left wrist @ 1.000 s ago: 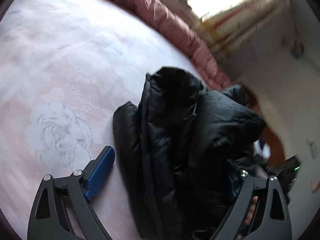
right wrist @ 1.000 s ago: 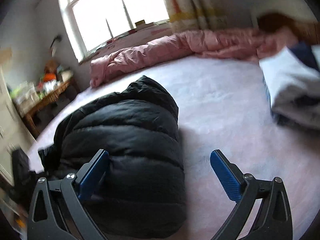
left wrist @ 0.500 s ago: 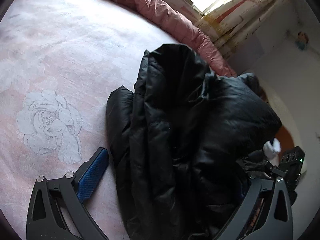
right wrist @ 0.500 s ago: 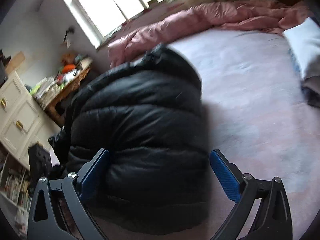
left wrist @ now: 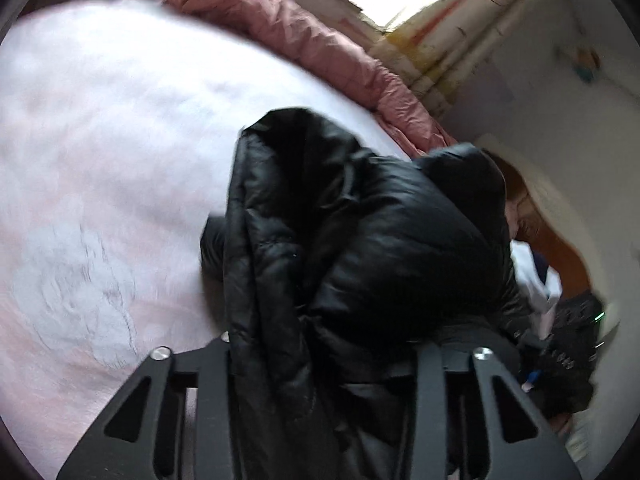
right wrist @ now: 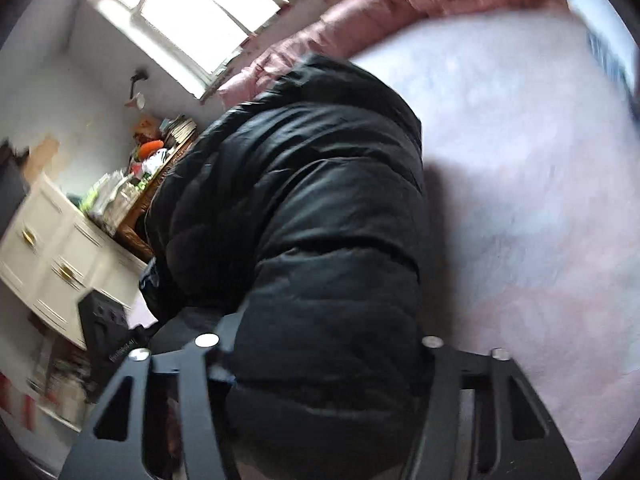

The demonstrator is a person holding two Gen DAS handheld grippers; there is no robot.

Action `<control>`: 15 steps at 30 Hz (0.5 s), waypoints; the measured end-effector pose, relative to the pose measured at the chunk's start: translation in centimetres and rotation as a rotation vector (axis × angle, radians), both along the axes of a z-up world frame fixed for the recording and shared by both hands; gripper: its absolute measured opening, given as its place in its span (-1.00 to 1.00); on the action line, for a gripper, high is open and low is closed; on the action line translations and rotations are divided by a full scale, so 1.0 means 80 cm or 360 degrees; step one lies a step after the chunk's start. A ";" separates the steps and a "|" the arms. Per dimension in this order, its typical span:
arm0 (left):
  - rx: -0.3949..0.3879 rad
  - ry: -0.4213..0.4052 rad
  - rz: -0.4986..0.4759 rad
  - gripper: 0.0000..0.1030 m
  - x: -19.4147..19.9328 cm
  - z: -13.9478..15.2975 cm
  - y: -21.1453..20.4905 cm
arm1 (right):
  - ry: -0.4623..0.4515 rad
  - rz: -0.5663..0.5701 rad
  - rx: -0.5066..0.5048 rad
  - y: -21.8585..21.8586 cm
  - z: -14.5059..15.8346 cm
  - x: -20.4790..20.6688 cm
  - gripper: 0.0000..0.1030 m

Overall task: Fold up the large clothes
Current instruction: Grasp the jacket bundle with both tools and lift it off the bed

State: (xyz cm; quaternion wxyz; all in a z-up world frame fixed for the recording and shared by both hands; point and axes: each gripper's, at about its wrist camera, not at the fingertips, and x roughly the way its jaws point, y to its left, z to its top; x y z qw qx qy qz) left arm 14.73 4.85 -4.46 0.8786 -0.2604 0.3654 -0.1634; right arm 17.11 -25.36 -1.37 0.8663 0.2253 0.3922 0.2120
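Two tongs: both mine, one in each hand, both on the same black puffer jacket.
Jacket, place: it lies bundled on the pale pink bed sheet, near the bed's edge, folded over itself in thick quilted rolls.
Left tongs: my jaws are closing, with a fold of the jacket between them; the padding bulges up over both fingers and hides the pads, so the fabric looks pinched.
Right tongs: my jaws are closing too, with the near end of the jacket filling the gap from finger to finger; pads buried in the padding.
Sheet detail: a faint rose print shows to the left of the jacket in the left view.
Far side of bed: a rumpled pink quilt runs along the edge under the window.
Beside bed: a white chest of drawers and a cluttered wooden table, seen in the right view.
Sharpness: both views blur toward the edges.
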 end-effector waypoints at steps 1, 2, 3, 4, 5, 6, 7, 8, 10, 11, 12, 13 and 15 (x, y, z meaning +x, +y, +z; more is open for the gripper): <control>0.0031 -0.0032 -0.0010 -0.39 -0.002 0.007 -0.004 | -0.0039 -0.0008 -0.0037 0.004 0.007 -0.005 -0.02; 0.0039 -0.0054 -0.0027 -0.40 -0.003 0.014 -0.008 | -0.0084 -0.0017 -0.0073 0.007 0.017 -0.010 -0.04; 0.0033 -0.0061 -0.0045 -0.40 -0.001 0.018 -0.011 | -0.0120 -0.0028 -0.0094 0.007 0.025 -0.016 -0.04; 0.0014 -0.0069 -0.0065 -0.40 0.002 0.023 -0.015 | -0.0158 -0.0046 -0.0115 0.007 0.034 -0.022 -0.04; -0.0004 -0.0082 -0.0083 -0.40 0.004 0.030 -0.020 | -0.0199 -0.0069 -0.0137 0.004 0.046 -0.028 -0.04; -0.0008 -0.0104 -0.0100 -0.40 0.009 0.038 -0.028 | -0.0227 -0.0091 -0.0147 -0.001 0.057 -0.035 -0.04; 0.0004 -0.0135 -0.0123 -0.40 0.011 0.049 -0.038 | -0.0259 -0.0125 -0.0139 -0.009 0.070 -0.041 -0.04; 0.0018 -0.0169 -0.0155 -0.40 0.016 0.064 -0.051 | -0.0284 -0.0156 -0.0134 -0.017 0.083 -0.044 -0.04; 0.0032 -0.0232 -0.0243 -0.40 0.028 0.094 -0.082 | -0.0324 -0.0220 -0.0154 -0.036 0.106 -0.053 -0.04; 0.0023 -0.0264 -0.0287 -0.40 0.032 0.110 -0.097 | -0.0348 -0.0261 -0.0153 -0.051 0.119 -0.058 -0.03; 0.0018 -0.0301 -0.0341 -0.40 0.041 0.129 -0.118 | -0.0377 -0.0313 -0.0145 -0.071 0.135 -0.064 -0.03; 0.0011 -0.0338 -0.0394 -0.40 0.052 0.147 -0.138 | -0.0397 -0.0360 -0.0141 -0.090 0.151 -0.069 -0.02; -0.0033 -0.0435 -0.0511 -0.40 0.070 0.181 -0.182 | -0.0447 -0.0463 -0.0144 -0.131 0.184 -0.074 0.00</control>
